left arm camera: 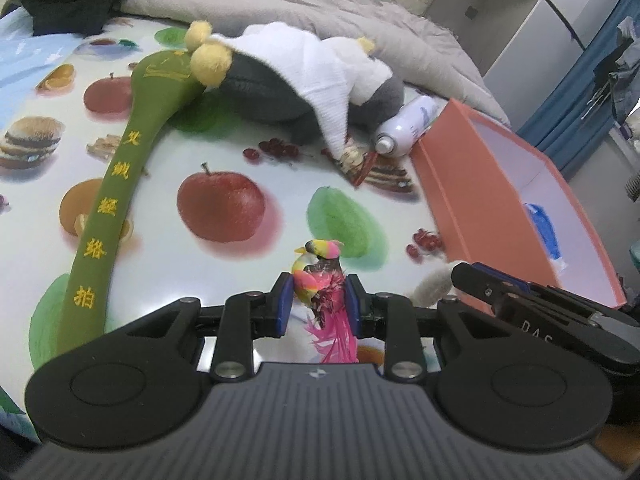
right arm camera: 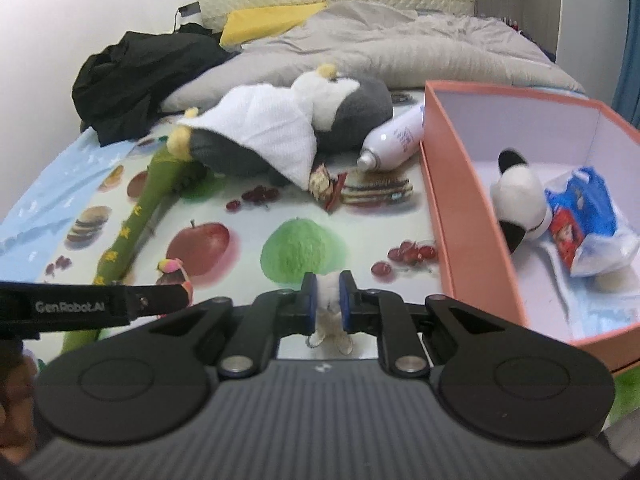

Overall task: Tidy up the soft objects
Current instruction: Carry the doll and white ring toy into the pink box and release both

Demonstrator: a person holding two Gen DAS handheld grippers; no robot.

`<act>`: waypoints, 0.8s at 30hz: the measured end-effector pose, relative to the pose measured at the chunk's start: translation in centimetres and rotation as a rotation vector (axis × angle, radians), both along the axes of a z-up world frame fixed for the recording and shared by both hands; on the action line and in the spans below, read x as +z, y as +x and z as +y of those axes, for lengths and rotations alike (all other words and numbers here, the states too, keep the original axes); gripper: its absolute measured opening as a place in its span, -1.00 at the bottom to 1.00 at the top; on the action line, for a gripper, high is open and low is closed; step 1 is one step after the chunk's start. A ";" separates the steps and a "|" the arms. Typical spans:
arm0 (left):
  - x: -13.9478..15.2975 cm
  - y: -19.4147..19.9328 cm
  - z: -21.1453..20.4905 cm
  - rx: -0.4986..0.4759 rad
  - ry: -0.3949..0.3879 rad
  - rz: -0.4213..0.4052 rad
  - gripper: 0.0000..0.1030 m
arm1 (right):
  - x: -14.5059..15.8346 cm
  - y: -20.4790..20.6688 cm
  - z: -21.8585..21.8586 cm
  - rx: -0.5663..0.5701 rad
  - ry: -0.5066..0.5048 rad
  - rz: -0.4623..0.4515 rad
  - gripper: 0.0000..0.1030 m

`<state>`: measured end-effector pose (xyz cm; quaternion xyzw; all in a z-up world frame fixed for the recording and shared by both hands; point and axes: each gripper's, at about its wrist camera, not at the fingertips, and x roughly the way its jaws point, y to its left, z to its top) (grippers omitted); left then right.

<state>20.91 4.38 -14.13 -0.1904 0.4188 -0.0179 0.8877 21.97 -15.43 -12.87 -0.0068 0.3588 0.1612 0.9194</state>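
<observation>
Left wrist view: left gripper point(left arm camera: 316, 300) jaws pinch a pink-and-yellow feathered bird point(left arm camera: 320, 280); right gripper point(right arm camera: 328, 300) jaws clamp a fluffy white toy point(right arm camera: 328, 298)

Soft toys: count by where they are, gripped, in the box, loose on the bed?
Gripped: 2, feathered bird toy in left gripper, white plush in right gripper
In orange box: 1, black-and-white plush
Loose: 1, grey penguin plush
Total: 4

The box point(right arm camera: 460, 216) sits on the bed's right side, a panda toy point(right arm camera: 520, 196) and packets point(right arm camera: 588, 216) inside it. Just left of the box lies a spray can point(right arm camera: 394, 140), behind that a big plush point(right arm camera: 304, 120), and farther left the long padded stick point(right arm camera: 136, 216).
</observation>
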 end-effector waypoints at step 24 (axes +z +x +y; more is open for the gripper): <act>14.6 4.9 -7.1 -0.138 0.007 -0.102 -0.37 | 13.6 0.9 -6.5 -0.089 0.095 -0.122 -0.71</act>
